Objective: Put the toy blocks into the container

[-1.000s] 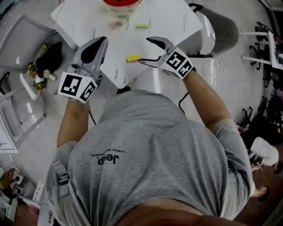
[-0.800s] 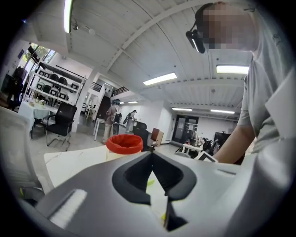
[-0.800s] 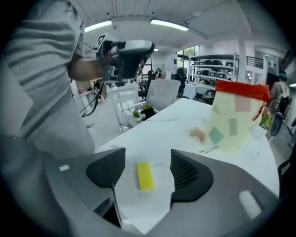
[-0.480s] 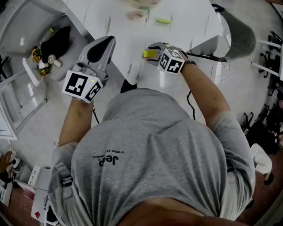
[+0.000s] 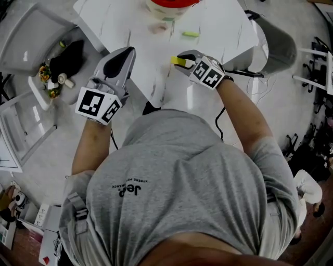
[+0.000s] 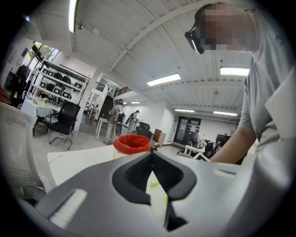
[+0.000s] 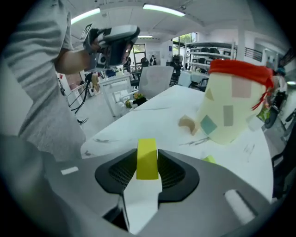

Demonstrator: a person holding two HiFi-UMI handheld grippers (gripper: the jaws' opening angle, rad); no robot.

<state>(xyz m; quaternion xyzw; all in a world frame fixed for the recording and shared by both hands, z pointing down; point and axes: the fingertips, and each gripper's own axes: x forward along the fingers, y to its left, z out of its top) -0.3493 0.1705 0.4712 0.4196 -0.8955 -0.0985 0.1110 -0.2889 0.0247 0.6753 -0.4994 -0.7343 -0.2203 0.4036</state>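
In the head view, the right gripper holds a yellow block over the near edge of the tabletop. The container is cut off at the top.

In the left gripper view, the left gripper has its jaws together with nothing between them. The red-rimmed container stands beyond.

In the right gripper view, the jaws have just been closing and now clamp the block's sides. It is a plain, bright yellow bar, and its far end pokes past the tips. A tan arch block lies beside the pale container.
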